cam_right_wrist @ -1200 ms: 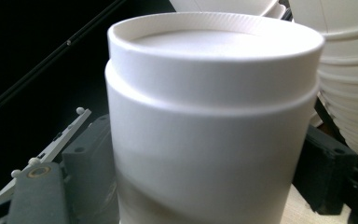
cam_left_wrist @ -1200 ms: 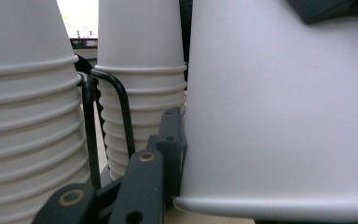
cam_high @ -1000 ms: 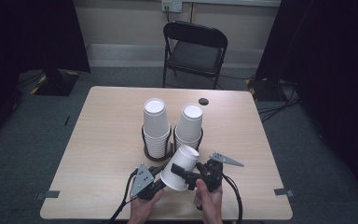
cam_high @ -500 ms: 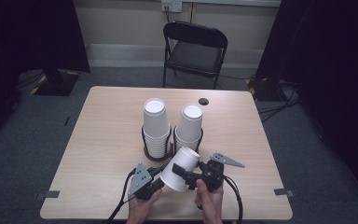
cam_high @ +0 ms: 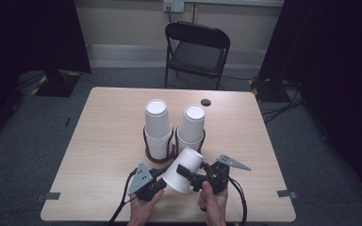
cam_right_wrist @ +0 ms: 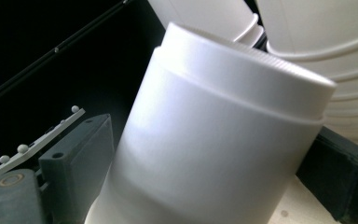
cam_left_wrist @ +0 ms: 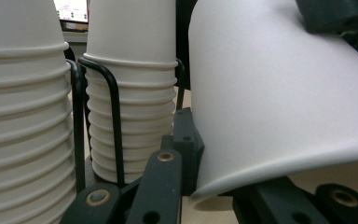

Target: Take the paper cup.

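A white paper cup point(cam_high: 184, 169) hangs tilted over the table's front, base pointing up and to the right. A step runs round it near the base point(cam_right_wrist: 242, 60), as if one cup sat in another. My left gripper point(cam_high: 162, 177) is shut on the cup's rim point(cam_left_wrist: 279, 163), with one jaw on each side of the wall. My right gripper point(cam_high: 192, 175) reaches in from the right. Its jaws have just been opening and now stand wide on either side of the cup's body point(cam_right_wrist: 205, 158). I see no pad pressing on it.
Two stacks of upturned white cups point(cam_high: 156, 125) point(cam_high: 191, 123) stand in a black wire holder point(cam_high: 159, 157) just behind the grippers. A small dark disc point(cam_high: 205, 102) lies near the far edge of the table point(cam_high: 99, 141). A folding chair point(cam_high: 195, 49) stands beyond it.
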The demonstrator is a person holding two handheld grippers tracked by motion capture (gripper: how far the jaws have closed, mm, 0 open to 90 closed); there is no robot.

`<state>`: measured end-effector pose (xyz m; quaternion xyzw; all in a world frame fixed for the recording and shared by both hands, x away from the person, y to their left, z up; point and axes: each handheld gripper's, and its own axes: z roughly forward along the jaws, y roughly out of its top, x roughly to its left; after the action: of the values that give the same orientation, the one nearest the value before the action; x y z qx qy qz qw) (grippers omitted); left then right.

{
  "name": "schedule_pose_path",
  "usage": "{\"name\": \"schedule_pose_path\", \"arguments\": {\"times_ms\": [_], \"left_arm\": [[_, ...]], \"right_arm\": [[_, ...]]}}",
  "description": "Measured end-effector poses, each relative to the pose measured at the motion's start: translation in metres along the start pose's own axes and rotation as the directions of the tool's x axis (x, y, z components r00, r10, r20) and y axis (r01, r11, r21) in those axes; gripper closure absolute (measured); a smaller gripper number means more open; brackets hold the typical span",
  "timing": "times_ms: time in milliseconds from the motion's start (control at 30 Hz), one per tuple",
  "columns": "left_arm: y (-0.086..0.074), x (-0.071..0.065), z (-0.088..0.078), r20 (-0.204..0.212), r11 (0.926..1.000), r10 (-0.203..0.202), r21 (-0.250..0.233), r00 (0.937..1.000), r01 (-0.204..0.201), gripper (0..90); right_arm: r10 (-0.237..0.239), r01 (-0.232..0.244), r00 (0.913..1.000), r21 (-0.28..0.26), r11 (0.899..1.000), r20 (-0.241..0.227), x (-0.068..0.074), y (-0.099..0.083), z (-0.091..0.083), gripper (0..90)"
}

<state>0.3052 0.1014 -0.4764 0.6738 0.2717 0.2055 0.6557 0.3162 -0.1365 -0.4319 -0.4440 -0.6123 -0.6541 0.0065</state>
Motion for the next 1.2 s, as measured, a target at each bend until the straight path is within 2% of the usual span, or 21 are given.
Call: {"name": "schedule_pose_path", "arguments": {"times_ms": [67, 100, 300, 433, 500, 667, 767, 800, 833, 867, 900, 967, 1067, 1100, 1133, 1167, 1200], "left_arm": [[-0.001, 0.000, -0.001, 0.007, 1.0000, -0.005, -0.001, 1.0000, 0.005, 84.4], [-0.002, 0.001, -0.002, 0.008, 1.0000, -0.004, 0.007, 1.0000, 0.004, 84.7], [-0.003, 0.005, -0.005, 0.017, 0.9983, -0.010, 0.058, 0.9998, 0.009, 84.9], [-0.002, 0.008, -0.007, 0.020, 0.9950, -0.021, 0.098, 0.9996, 0.018, 84.9], [-0.002, 0.010, -0.008, 0.012, 0.9932, -0.016, 0.115, 0.9998, 0.014, 85.0], [0.001, 0.012, -0.010, 0.017, 0.9882, -0.029, 0.151, 0.9994, 0.026, 85.0], [0.003, 0.015, -0.012, 0.023, 0.9838, -0.038, 0.176, 0.9990, 0.034, 84.9], [0.003, 0.015, -0.012, 0.023, 0.9838, -0.038, 0.176, 0.9990, 0.034, 84.9], [0.004, 0.017, -0.013, 0.015, 0.9815, -0.032, 0.189, 0.9994, 0.028, 84.9], [0.004, 0.017, -0.013, 0.015, 0.9815, -0.032, 0.189, 0.9994, 0.028, 84.9], [0.005, 0.018, -0.013, 0.016, 0.9795, -0.033, 0.199, 0.9993, 0.029, 84.9], [0.006, 0.019, -0.013, 0.021, 0.9782, -0.027, 0.206, 0.9994, 0.022, 84.9], [0.007, 0.021, -0.013, 0.030, 0.9751, -0.033, 0.220, 0.9990, 0.026, 84.9], [0.008, 0.021, -0.014, 0.028, 0.9725, -0.031, 0.232, 0.9991, 0.023, 84.9], [0.008, 0.021, -0.014, 0.028, 0.9725, -0.031, 0.232, 0.9991, 0.023, 84.9], [0.009, 0.021, -0.013, 0.010, 0.9655, -0.011, 0.260, 0.9999, 0.008, 85.0], [0.009, 0.021, -0.013, 0.010, 0.9655, -0.011, 0.260, 0.9999, 0.008, 85.0]], "right_arm": [[0.008, -0.008, 0.9999, -0.018, 1.000, 0.006, -0.002, 0.001, -0.002, 10.0], [0.002, -0.001, 0.9999, -0.039, 0.999, 0.017, -0.003, 0.003, -0.005, 10.9], [-0.021, 0.024, 0.9984, -0.072, 0.997, 0.052, -0.008, 0.010, -0.013, 12.9], [-0.030, 0.035, 0.9974, -0.067, 0.997, 0.066, -0.009, 0.012, -0.015, 13.1], [-0.058, 0.063, 0.9954, -0.059, 0.996, 0.077, -0.008, 0.012, -0.016, 13.6], [-0.092, 0.097, 0.9916, -0.048, 0.994, 0.090, -0.006, 0.012, -0.018, 13.7], [-0.140, 0.144, 0.9839, -0.030, 0.989, 0.111, -0.005, 0.012, -0.021, 13.9], [-0.140, 0.144, 0.9839, -0.030, 0.989, 0.111, -0.005, 0.012, -0.021, 13.9], [-0.164, 0.168, 0.9787, -0.021, 0.986, 0.123, -0.004, 0.011, -0.023, 13.9], [-0.164, 0.168, 0.9787, -0.021, 0.986, 0.123, -0.004, 0.011, -0.023, 13.9], [-0.183, 0.186, 0.9734, -0.012, 0.982, 0.138, -0.004, 0.011, -0.025, 13.9], [-0.194, 0.198, 0.9705, -0.010, 0.980, 0.143, -0.004, 0.011, -0.026, 13.8], [-0.234, 0.236, 0.9575, 0.009, 0.972, 0.169, -0.004, 0.010, -0.027, 13.8], [-0.255, 0.256, 0.9496, 0.019, 0.966, 0.182, -0.004, 0.009, -0.027, 14.0], [-0.255, 0.256, 0.9496, 0.019, 0.966, 0.182, -0.004, 0.009, -0.027, 14.0], [-0.275, 0.275, 0.9415, 0.031, 0.961, 0.194, -0.003, 0.008, -0.027, 14.0], [-0.275, 0.275, 0.9415, 0.031, 0.961, 0.194, -0.003, 0.008, -0.027, 14.0]]}}
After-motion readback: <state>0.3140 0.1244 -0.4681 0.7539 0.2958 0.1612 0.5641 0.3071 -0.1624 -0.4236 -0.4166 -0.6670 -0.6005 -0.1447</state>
